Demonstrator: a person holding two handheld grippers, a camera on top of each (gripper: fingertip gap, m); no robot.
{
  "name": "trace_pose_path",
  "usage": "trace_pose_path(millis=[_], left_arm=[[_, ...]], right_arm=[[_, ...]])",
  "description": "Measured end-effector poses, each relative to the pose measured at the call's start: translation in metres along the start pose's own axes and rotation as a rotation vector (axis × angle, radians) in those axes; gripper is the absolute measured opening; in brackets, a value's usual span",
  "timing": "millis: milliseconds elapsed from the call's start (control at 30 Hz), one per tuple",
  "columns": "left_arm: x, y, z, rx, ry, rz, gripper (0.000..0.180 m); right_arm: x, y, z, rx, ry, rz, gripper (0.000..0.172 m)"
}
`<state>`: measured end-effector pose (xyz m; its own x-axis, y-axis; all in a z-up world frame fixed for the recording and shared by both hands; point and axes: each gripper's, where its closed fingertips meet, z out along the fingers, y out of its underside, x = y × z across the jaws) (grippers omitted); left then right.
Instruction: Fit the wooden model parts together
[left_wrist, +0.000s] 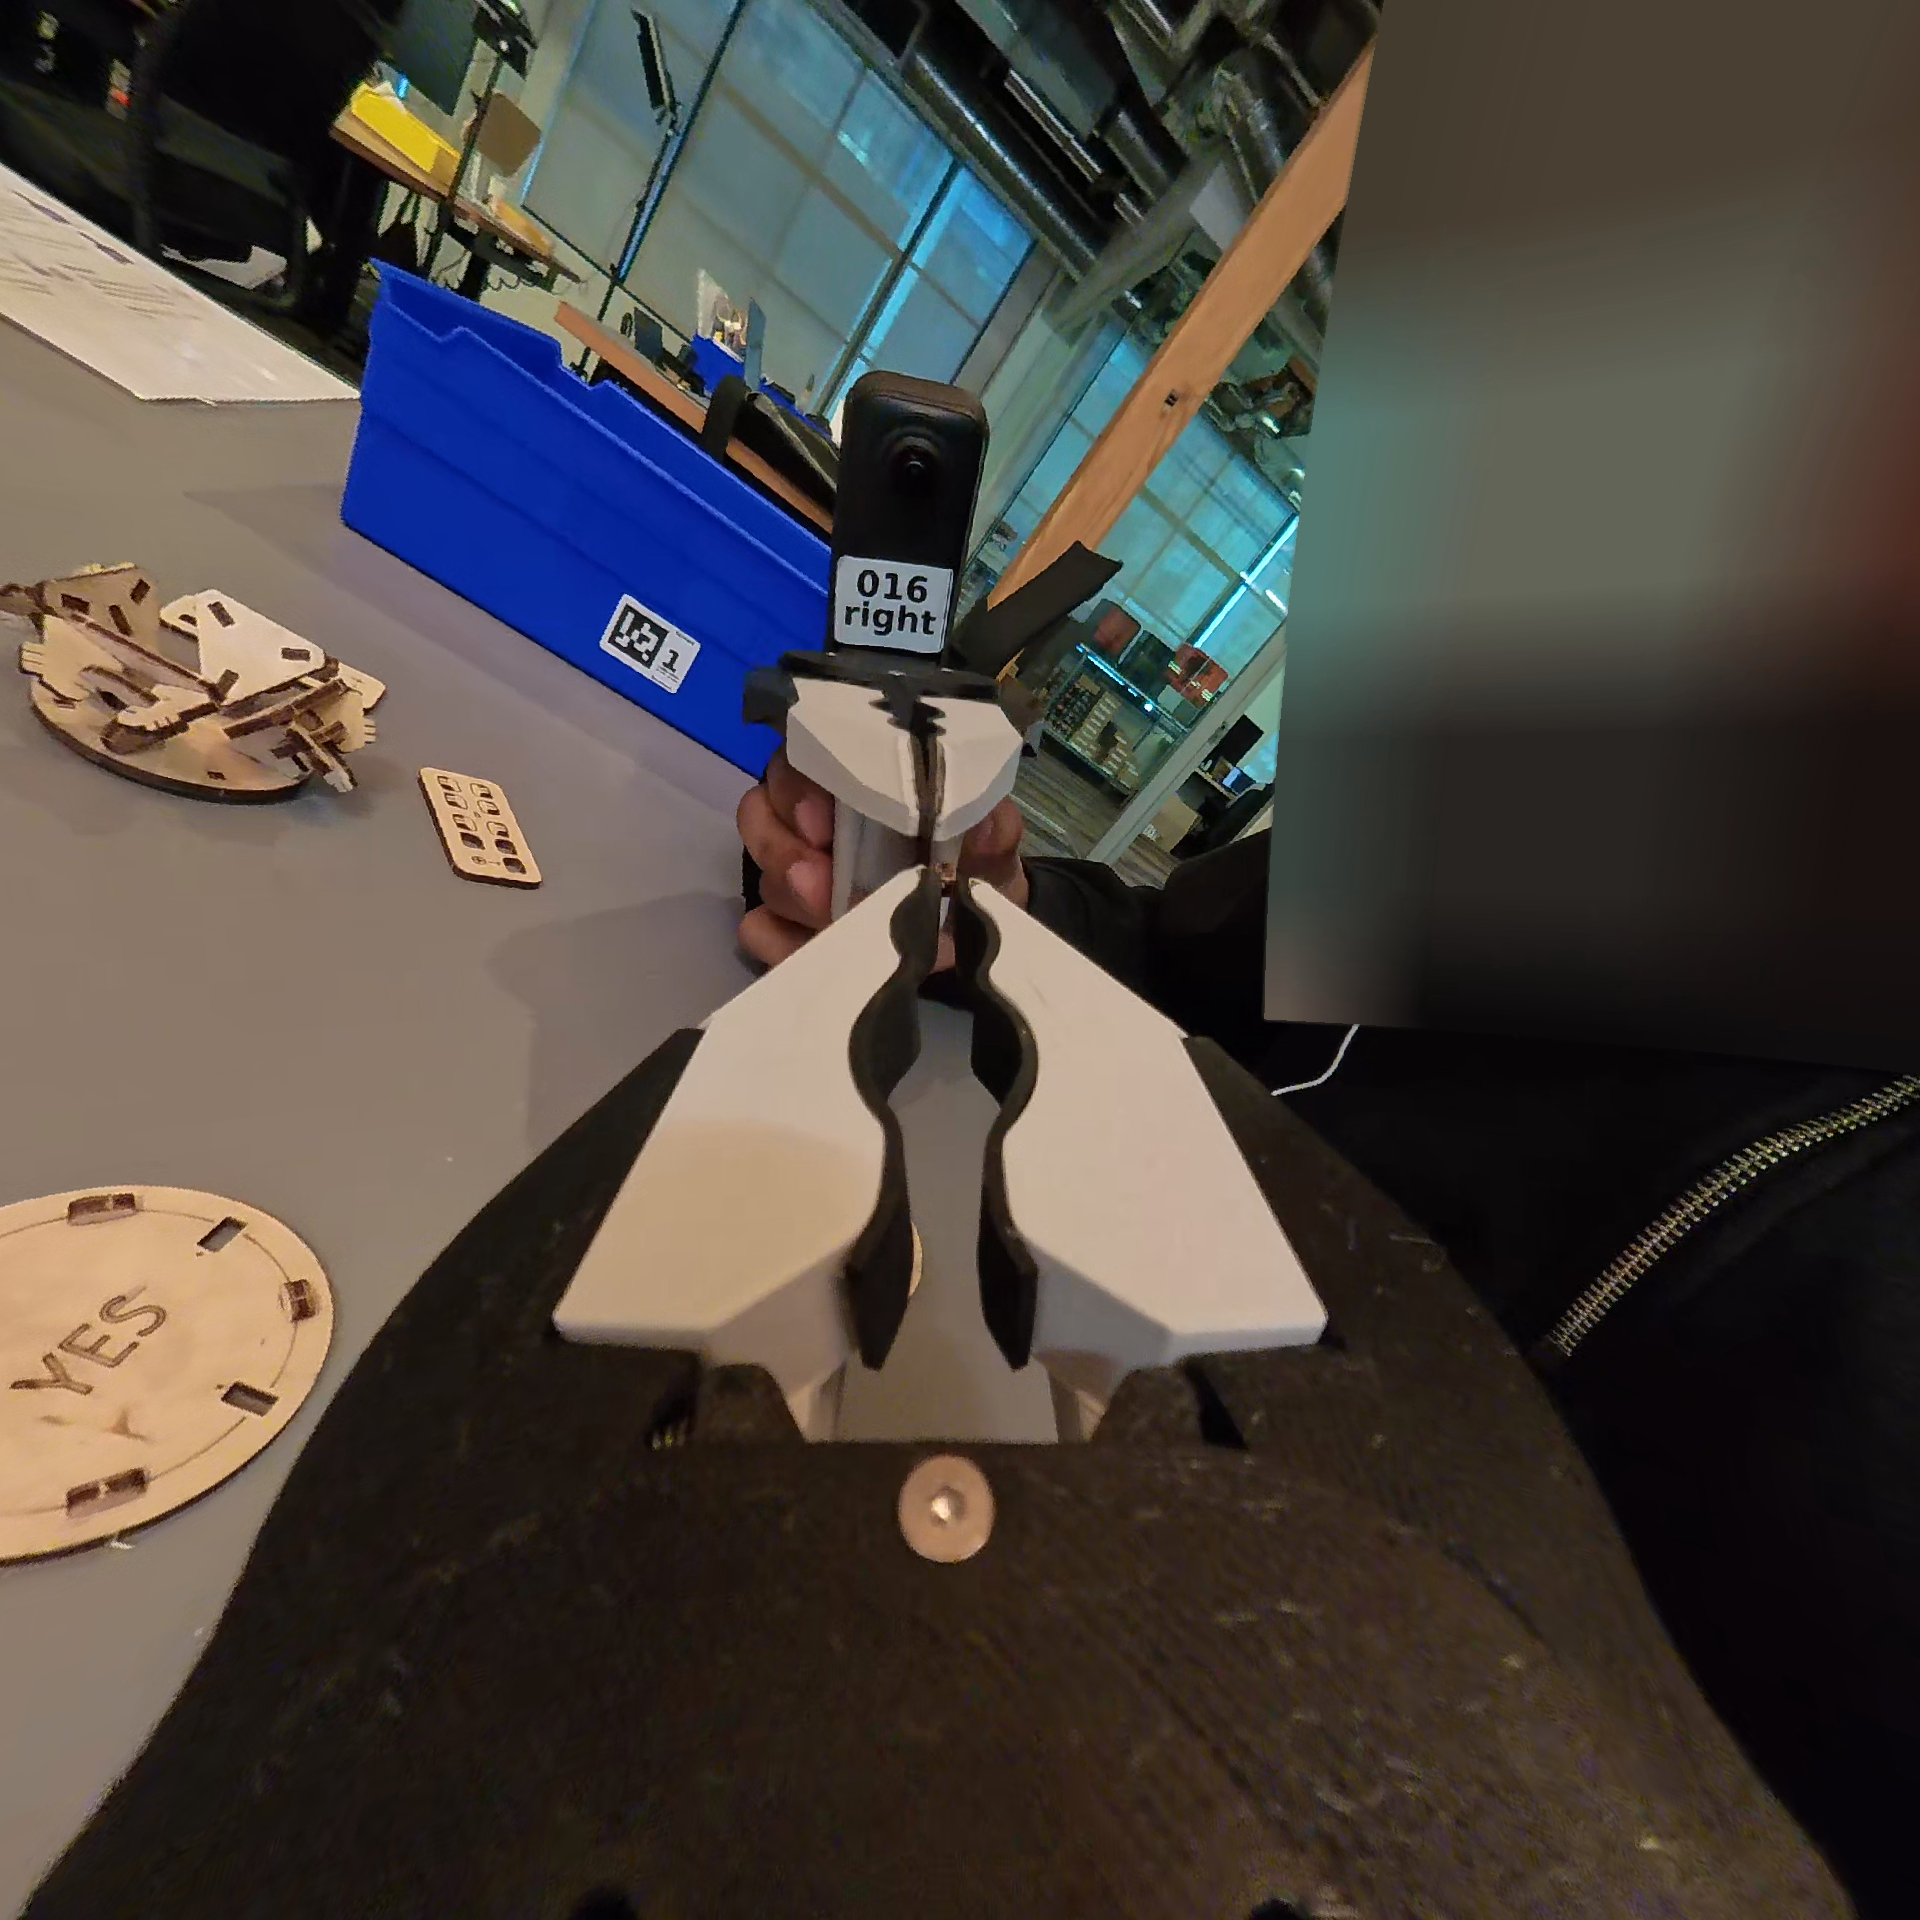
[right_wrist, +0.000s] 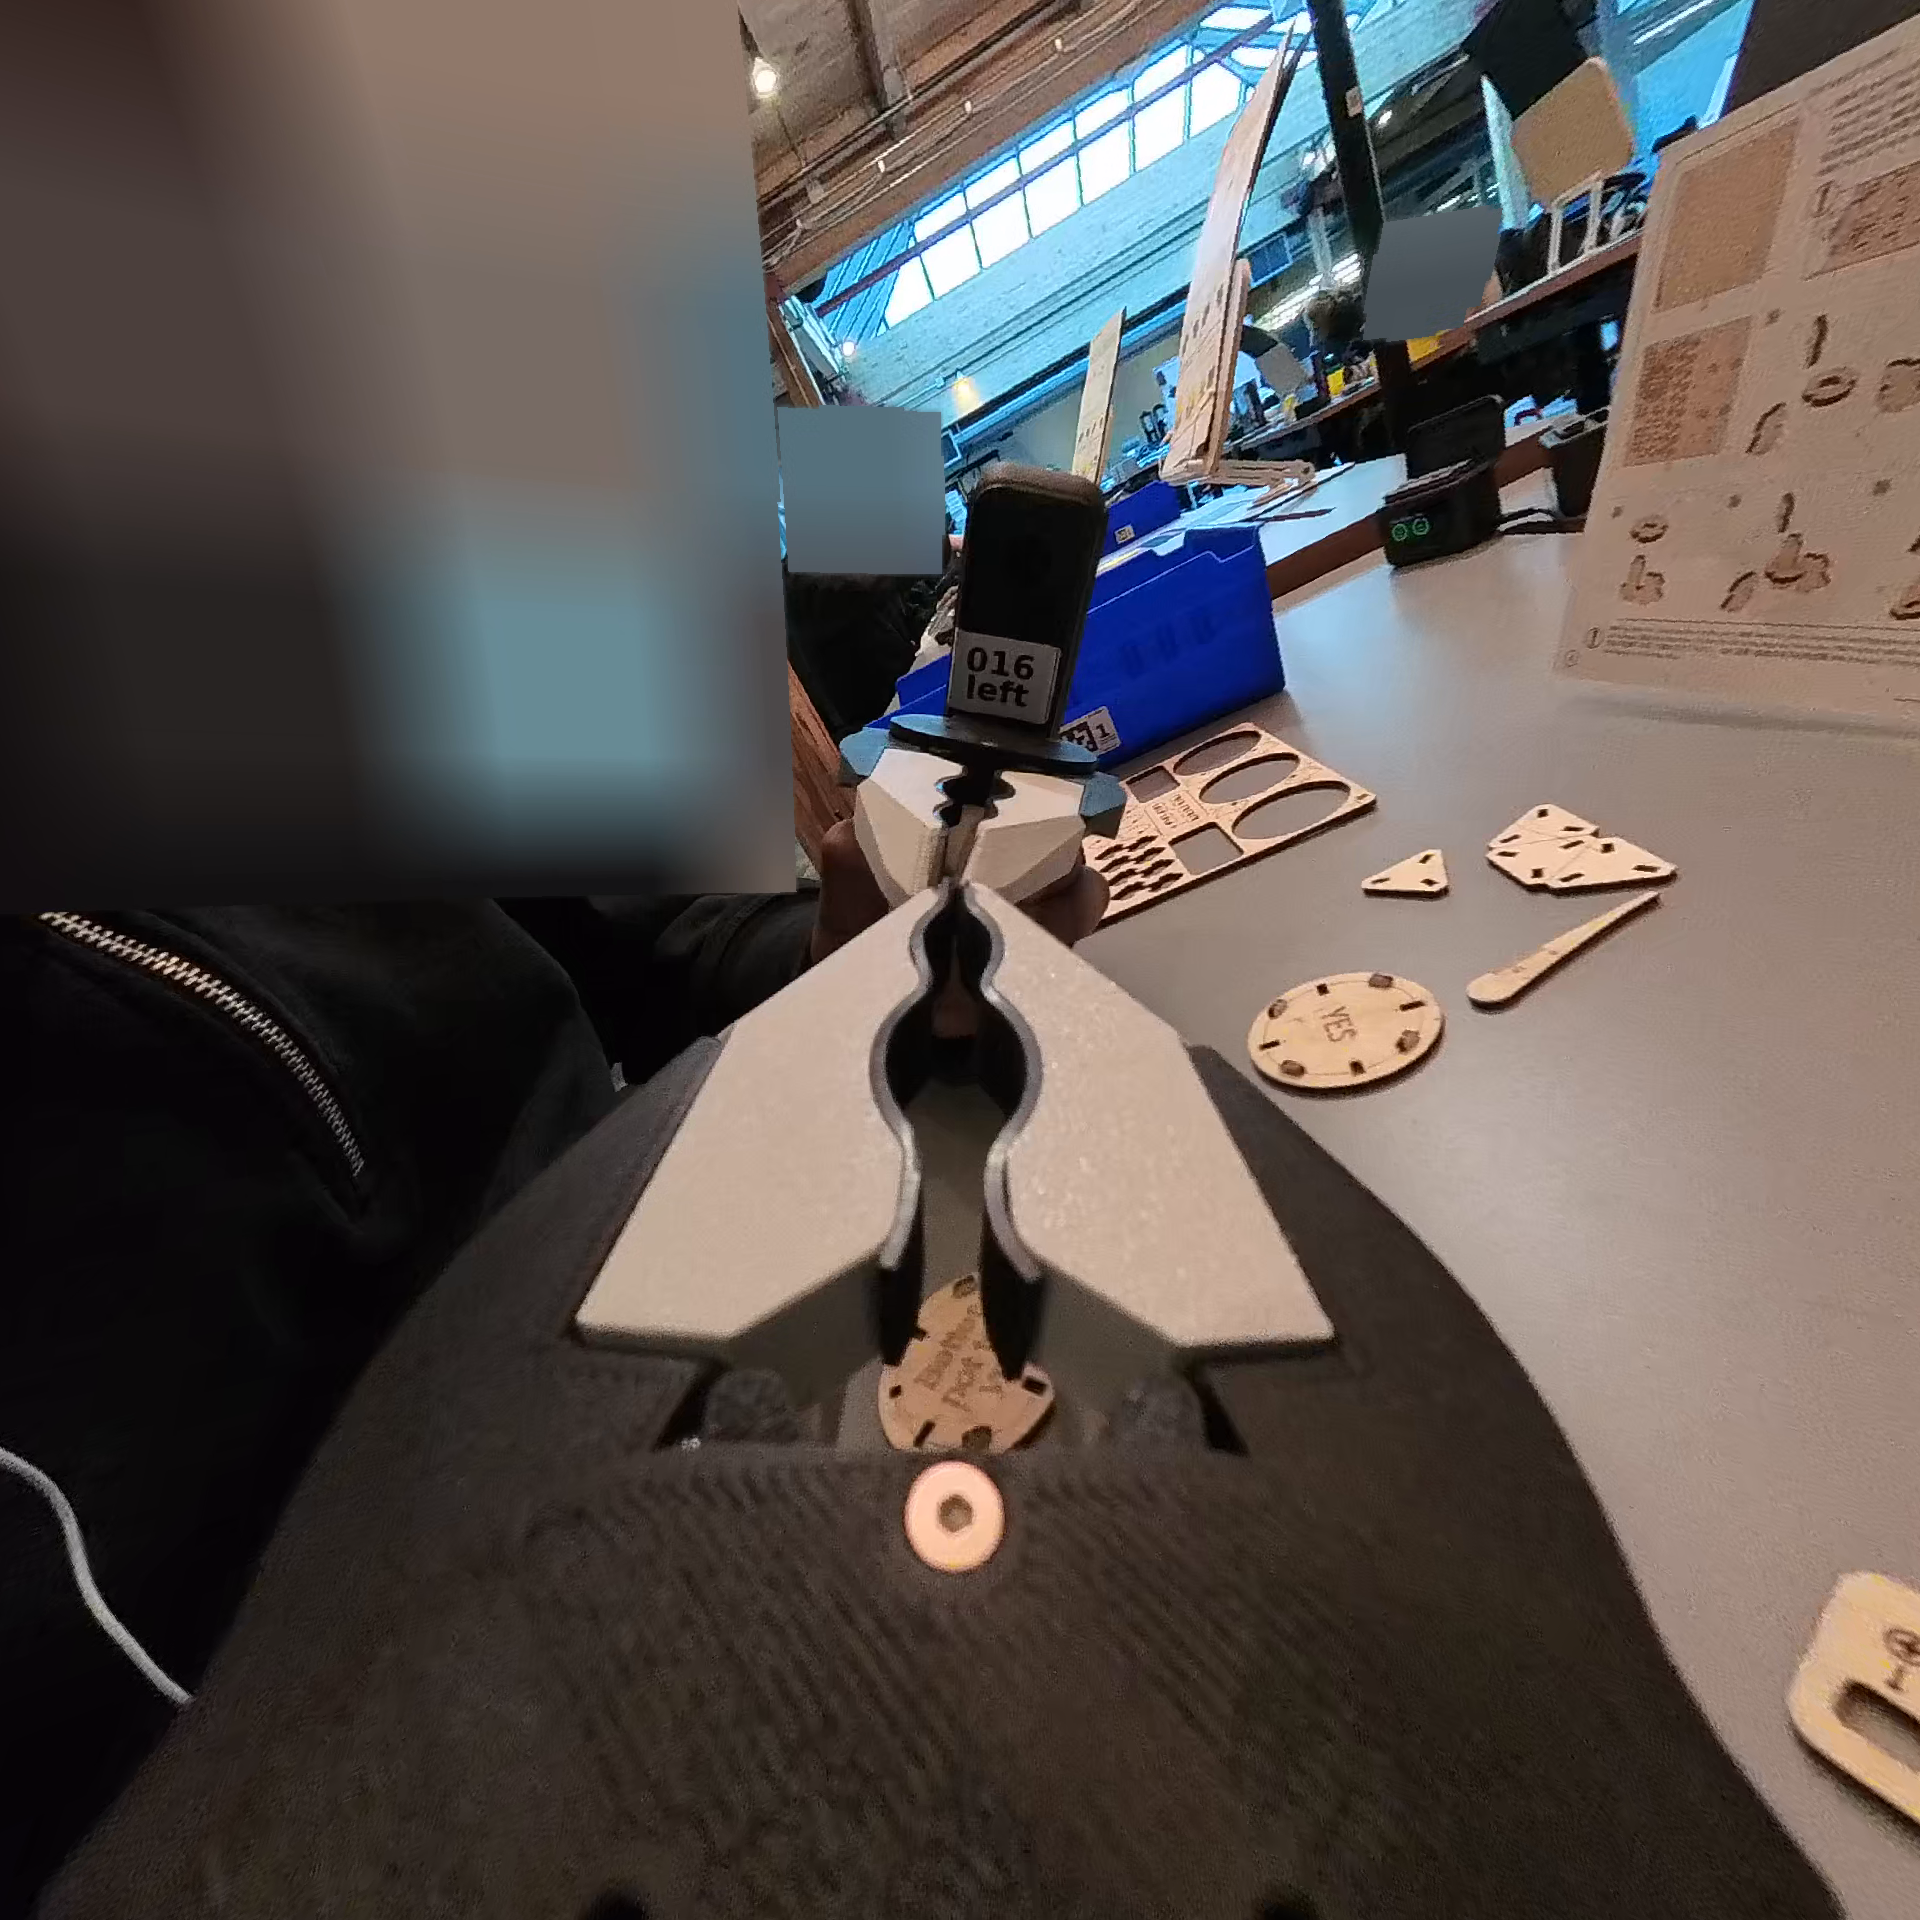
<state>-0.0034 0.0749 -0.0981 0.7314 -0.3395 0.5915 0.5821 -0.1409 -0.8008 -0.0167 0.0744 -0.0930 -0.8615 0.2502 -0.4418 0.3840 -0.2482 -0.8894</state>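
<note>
Mid-frame in both views, the left gripper (left_wrist: 940, 883) and right gripper (right_wrist: 954, 891) meet tip to tip above the grey table (left_wrist: 312, 987), each pinching a small wooden piece (left_wrist: 943, 871) between them. A wooden disc (left_wrist: 135, 1371) lies lower left in the left view, and a blue bin (left_wrist: 540, 488) stands upper left.

Each wrist camera looked closely along its own jaws, the two facing one another tip to tip; both caught the grey desk (left_wrist: 260, 987) and blue plastic bin (right_wrist: 1195, 634).

place: looks like a big makerspace / workshop hall
ceiling: exposed ducts (left_wrist: 1195, 156) and timber beams (left_wrist: 1195, 343)
walls: tall glass panes (left_wrist: 831, 187)
benches: grey bench (left_wrist: 312, 987) scattered with laser-cut plywood parts (right_wrist: 1226, 810), plus a blue bin (left_wrist: 540, 499)
</note>
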Motion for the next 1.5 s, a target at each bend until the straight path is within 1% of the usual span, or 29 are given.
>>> trace_pose_path(millis=[233, 367, 433, 500, 567, 633, 700, 767, 867, 900, 933, 967, 1000, 1067, 1100, 1200, 1233, 1300, 1367, 1433, 1467, 1500], left_arm=[[-0.001, 0.001, 0.0, -0.003, -0.002, -0.007, 0.0], [-0.001, 0.002, 0.0, -0.006, -0.002, -0.01, 0.0], [-0.001, 0.002, 0.0, -0.008, -0.004, -0.005, 0.0], [-0.003, 0.005, 0.0, -0.022, -0.023, 0.014, 0.0], [-0.005, 0.008, 0.0, -0.039, -0.041, 0.034, 0.0], [-0.003, 0.008, 0.0, -0.041, -0.045, 0.048, 0.0], [0.002, 0.007, -0.001, -0.039, -0.042, 0.06, 0.0], [0.005, 0.006, -0.001, -0.036, -0.043, 0.072, 0.0], [0.01, 0.005, 0.0, -0.028, -0.028, 0.073, 0.0], [0.01, 0.005, 0.001, -0.031, -0.027, 0.076, 0.0], [0.011, 0.006, 0.001, -0.035, -0.03, 0.081, 0.0], [0.011, 0.007, 0.001, -0.037, -0.035, 0.09, 0.0], [0.012, 0.007, 0.002, -0.038, -0.043, 0.1, 0.0], [0.012, 0.007, 0.002, -0.037, -0.056, 0.118, 0.0], [0.013, 0.007, 0.003, -0.035, -0.059, 0.125, 0.0], [0.012, 0.007, 0.005, -0.042, -0.072, 0.143, 0.0], [0.011, 0.009, 0.006, -0.048, -0.076, 0.145, 0.0], [0.01, 0.012, 0.008, -0.059, -0.081, 0.148, 0.0], [0.007, 0.014, 0.009, -0.068, -0.087, 0.146, 0.0], [0.007, 0.014, 0.009, -0.067, -0.087, 0.143, 0.0], [0.006, 0.014, 0.009, -0.067, -0.088, 0.145, 0.0], [0.006, 0.014, 0.009, -0.069, -0.091, 0.146, 0.0]], right_arm=[[0.005, -0.009, -0.014, 0.029, 0.044, -0.011, 0.0], [0.01, -0.013, -0.019, 0.03, 0.083, -0.05, 0.0], [0.013, -0.016, -0.022, 0.029, 0.127, -0.111, 0.0], [0.015, -0.025, -0.032, 0.055, 0.216, -0.181, 0.0], [-0.004, -0.042, -0.051, 0.109, 0.264, -0.205, 0.0], [-0.022, -0.054, -0.088, 0.101, 0.401, -0.232, 0.0], [-0.04, -0.068, -0.143, 0.05, 0.604, -0.277, 0.0], [-0.057, -0.081, -0.217, -0.035, 0.865, -0.331, 0.0], [-0.085, -0.096, -0.353, -0.236, 1.286, -0.445, 0.0], [-0.096, -0.096, -0.399, -0.288, 1.397, -0.438, 0.0], [-0.108, -0.095, -0.439, -0.295, 1.482, -0.411, 0.0], [-0.12, -0.092, -0.471, -0.256, 1.537, -0.36, 0.0], [-0.132, -0.09, -0.494, -0.191, 1.565, -0.302, 0.0], [-0.152, -0.084, -0.53, -0.069, 1.623, -0.22, 0.0], [-0.16, -0.081, -0.544, -0.039, 1.66, -0.205, 0.0], [-0.174, -0.062, -0.575, -0.051, 1.766, -0.135, 0.0], [-0.176, -0.055, -0.583, -0.064, 1.792, -0.099, 0.004], [-0.178, -0.041, -0.593, -0.091, 1.816, -0.038, 0.015], [-0.18, -0.029, -0.602, -0.114, 1.854, 0.007, 0.037], [-0.182, -0.021, -0.607, -0.129, 1.879, 0.043, 0.055], [-0.182, -0.018, -0.609, -0.139, 1.89, 0.053, 0.06], [-0.183, -0.016, -0.61, -0.154, 1.9, 0.056, 0.061]])
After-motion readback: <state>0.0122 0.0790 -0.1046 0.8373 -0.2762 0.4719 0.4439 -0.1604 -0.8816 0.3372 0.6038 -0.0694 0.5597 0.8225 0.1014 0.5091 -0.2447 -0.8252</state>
